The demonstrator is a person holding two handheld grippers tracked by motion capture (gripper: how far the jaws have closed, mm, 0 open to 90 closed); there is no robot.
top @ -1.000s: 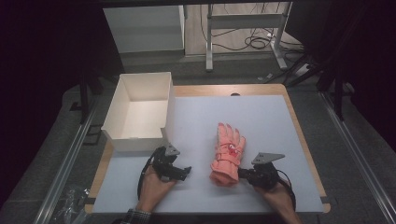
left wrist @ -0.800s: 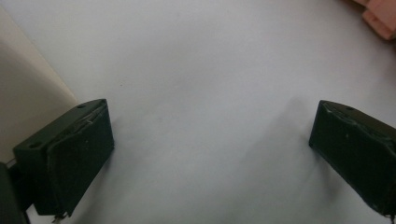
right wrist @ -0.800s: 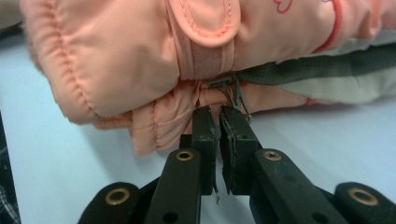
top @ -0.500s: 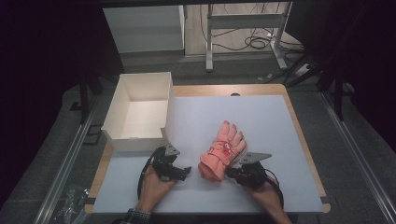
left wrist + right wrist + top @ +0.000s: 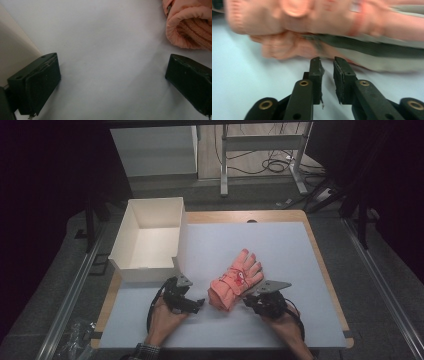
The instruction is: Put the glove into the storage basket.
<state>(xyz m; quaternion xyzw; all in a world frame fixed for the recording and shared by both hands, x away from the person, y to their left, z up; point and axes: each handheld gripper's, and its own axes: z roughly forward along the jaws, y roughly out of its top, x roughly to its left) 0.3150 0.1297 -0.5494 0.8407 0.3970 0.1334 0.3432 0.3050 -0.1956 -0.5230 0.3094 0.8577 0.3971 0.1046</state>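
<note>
Swung round since a moment ago, the pink glove now points its fingers toward one o'clock, its cuff nearer my left gripper. That gripper rests on the white mat, jaws wide apart, with the white box at eleven o'clock. At the glove's four o'clock edge my right gripper has its jaws nearly together, holding nothing.

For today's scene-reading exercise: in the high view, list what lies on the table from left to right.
White box → left tongs → pink gloves → right tongs, whose tips reach the gloves' near edge.
</note>
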